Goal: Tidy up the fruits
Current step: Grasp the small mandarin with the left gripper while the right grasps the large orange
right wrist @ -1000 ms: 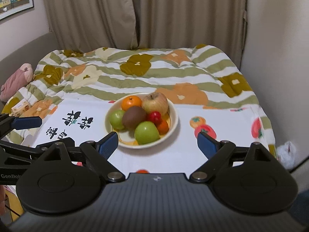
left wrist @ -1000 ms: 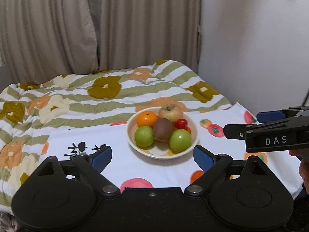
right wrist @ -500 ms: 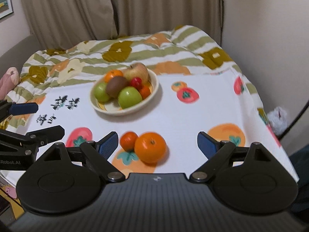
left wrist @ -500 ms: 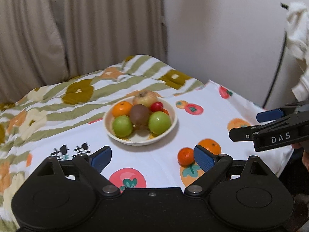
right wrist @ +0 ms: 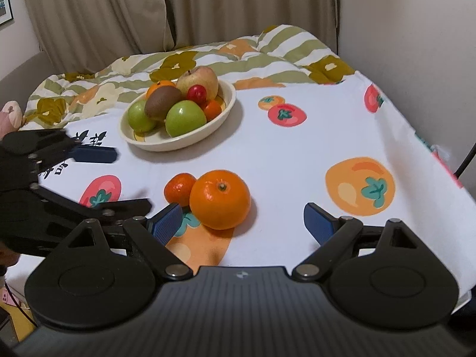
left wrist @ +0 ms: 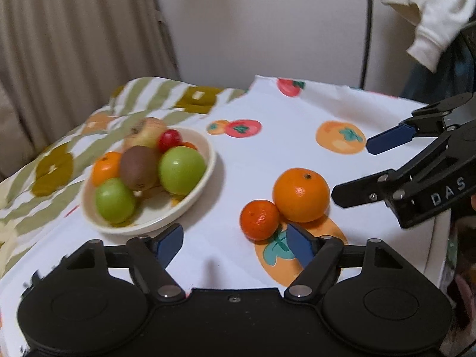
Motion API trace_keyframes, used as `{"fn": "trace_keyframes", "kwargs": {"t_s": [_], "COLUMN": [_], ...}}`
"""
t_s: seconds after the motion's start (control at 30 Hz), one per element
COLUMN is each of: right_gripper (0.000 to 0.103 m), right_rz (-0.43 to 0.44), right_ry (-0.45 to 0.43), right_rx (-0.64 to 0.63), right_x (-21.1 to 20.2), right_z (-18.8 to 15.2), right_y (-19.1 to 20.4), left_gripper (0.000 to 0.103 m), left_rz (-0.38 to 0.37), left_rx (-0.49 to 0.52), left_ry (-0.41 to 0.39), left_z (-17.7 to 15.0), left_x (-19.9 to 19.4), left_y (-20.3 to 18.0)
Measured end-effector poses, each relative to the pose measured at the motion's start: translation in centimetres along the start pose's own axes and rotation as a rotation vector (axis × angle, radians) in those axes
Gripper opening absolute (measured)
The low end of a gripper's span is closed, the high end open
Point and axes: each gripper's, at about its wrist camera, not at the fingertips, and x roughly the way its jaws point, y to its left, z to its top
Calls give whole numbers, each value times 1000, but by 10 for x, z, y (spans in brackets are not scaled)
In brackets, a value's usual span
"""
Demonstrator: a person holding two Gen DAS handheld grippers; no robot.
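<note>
A cream bowl [left wrist: 190,205] [right wrist: 178,145] holds green apples, a kiwi, a yellow apple, an orange and small red fruit. A large orange [left wrist: 301,195] [right wrist: 220,199] and a small mandarin [left wrist: 259,219] [right wrist: 180,189] lie touching on the fruit-print cloth, nearer than the bowl. My left gripper [left wrist: 235,244] [right wrist: 125,178] is low over the cloth, its jaws closing with nothing between them; the mandarin sits just ahead of its tips. My right gripper [right wrist: 242,221] [left wrist: 354,169] stands open, with the large orange just beyond its fingertips.
The white fruit-print cloth [right wrist: 297,154] covers a table whose edge drops off at the right. A striped floral quilt [right wrist: 267,50] lies behind the bowl, with curtains and a wall beyond. A white garment [left wrist: 422,9] hangs at the upper right.
Both grippers have come down toward the cloth, and the loose orange and mandarin now sit close in front. The left gripper rolled and its jaws have narrowed.
</note>
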Motion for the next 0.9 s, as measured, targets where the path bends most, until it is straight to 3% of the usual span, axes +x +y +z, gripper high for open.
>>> {"fn": "trace_keyframes", "kwargs": {"t_s": [0.33, 0.4, 0.67, 0.77, 0.9], "right_gripper": [102, 101, 101, 100, 100], "right_rz": [-1, 2, 13, 18, 34], "right_ry": [18, 23, 32, 37, 49], "right_rx": [32, 37, 50, 48, 40], "right_x": [16, 18, 26, 28, 31], "right_z": [2, 3, 6, 7, 7], "right_y": [0, -1, -4, -3, -2], "left_gripper": [67, 60, 50, 42, 41], "left_rz": [-80, -88, -129, -138, -135], "left_rx": [71, 71, 89, 78, 79], "left_ry": [55, 61, 68, 65, 61], "left_z": [4, 4, 5, 7, 7], "left_x": [39, 43, 52, 54, 54], "left_y": [-2, -1, -3, -2, -2]}}
